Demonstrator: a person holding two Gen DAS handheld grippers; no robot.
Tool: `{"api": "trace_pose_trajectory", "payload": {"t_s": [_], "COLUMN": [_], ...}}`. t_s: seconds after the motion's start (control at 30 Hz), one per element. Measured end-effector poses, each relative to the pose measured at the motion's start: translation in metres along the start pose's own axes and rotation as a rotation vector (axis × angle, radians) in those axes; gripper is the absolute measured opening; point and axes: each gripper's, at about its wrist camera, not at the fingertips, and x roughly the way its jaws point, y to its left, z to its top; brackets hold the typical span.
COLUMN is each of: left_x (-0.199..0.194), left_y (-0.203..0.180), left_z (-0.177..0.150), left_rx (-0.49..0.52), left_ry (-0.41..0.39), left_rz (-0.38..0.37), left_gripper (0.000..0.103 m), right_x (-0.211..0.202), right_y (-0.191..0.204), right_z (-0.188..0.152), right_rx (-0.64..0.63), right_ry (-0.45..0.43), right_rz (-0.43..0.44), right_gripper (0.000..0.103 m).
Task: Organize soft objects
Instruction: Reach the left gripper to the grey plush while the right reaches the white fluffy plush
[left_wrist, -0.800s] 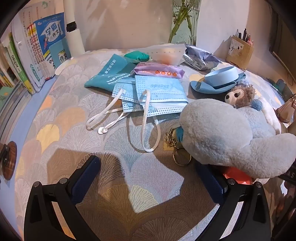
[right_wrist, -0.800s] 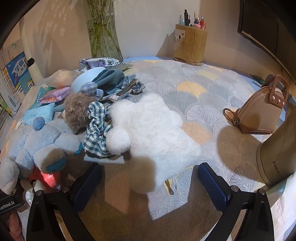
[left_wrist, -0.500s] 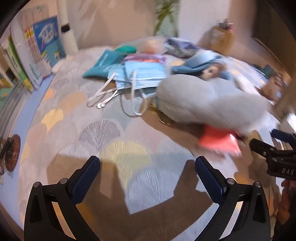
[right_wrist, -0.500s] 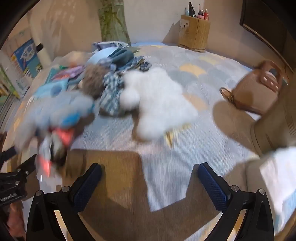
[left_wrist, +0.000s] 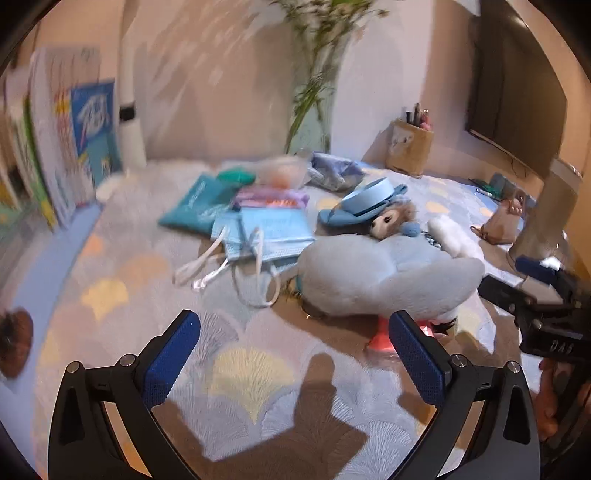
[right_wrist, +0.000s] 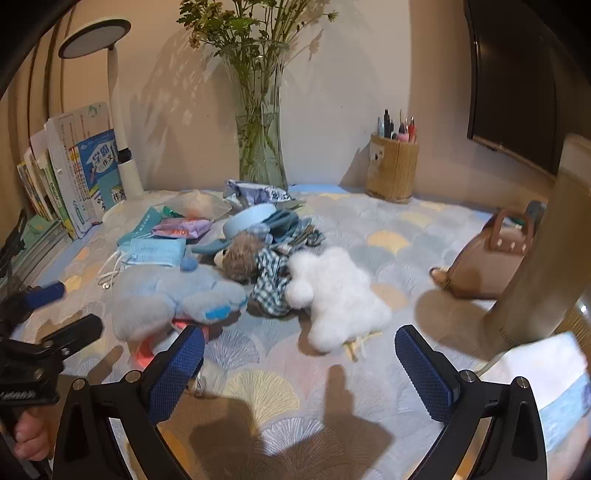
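A pale blue plush toy (left_wrist: 384, 277) (right_wrist: 166, 295) lies on the patterned cloth with a red item (left_wrist: 380, 338) under it. Behind it rest a brown-headed doll (right_wrist: 242, 254) in checked cloth, a blue hat (left_wrist: 369, 199) and a white fluffy plush (right_wrist: 338, 291). Blue face masks (left_wrist: 266, 236) and teal and purple packets (left_wrist: 195, 210) lie further left. My left gripper (left_wrist: 295, 363) is open and empty, short of the blue plush. My right gripper (right_wrist: 299, 369) is open and empty in front of the white plush.
A glass vase with flowers (right_wrist: 258, 122), a wooden pen holder (right_wrist: 392, 170), a white lamp (right_wrist: 122, 147) and upright books (right_wrist: 74, 177) line the back wall. A brown bag (right_wrist: 487, 262) and a tall beige cylinder (right_wrist: 543, 254) stand at the right.
Both grippers have pulled back and tilted up from the toys, which now sit farther away. The wall, vase and lamp have come into view. Both stay open.
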Motion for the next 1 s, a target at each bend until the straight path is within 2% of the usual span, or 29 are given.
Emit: {"api": "trace_pose_trajectory", "payload": {"t_s": [0.07,0.17,0.4,0.7,0.8,0.87,0.9,1.0], "left_x": [-0.007,-0.002,-0.004,-0.002,0.001,-0.003,-0.006,-0.013], "left_y": [0.006,0.007,0.008,0.008,0.006,0.000,-0.004,-0.019], "left_z": [-0.002,-0.001,0.001,0.000,0.002,0.007,0.009,0.021], "left_rx": [-0.031,-0.030,0.000,0.017,0.039,0.104,0.142,0.313], "left_ry": [-0.054,-0.009,0.001,0.020,0.059,0.086,0.082,0.077], "left_rz": [-0.019,-0.032,-0.055,-0.048,-0.053,-0.089,-0.076,-0.028], "left_gripper": [0.102,0.102,0.102,0.102,0.101,0.101,0.101,0.101], "right_x": [0.003,0.009,0.014,0.019,0.021,0.021,0.021,0.019], "right_y": [0.000,-0.005,-0.013,-0.025,-0.030,-0.034,-0.036,-0.036], "right_z": [-0.001,-0.004,-0.009,-0.010,-0.009,-0.005,-0.001,0.014], "right_rx": [-0.011,-0.009,0.018,0.080,0.103,0.126,0.133,0.095], "right_ry": [0.003,0.011,0.024,0.042,0.049,0.057,0.070,0.078], "right_rz": [0.004,0.019,0.045,0.017,0.004,0.011,0.020,-0.003], "right_gripper": [0.103,0.103,0.103,0.103,0.103,0.097,0.091,0.089]}}
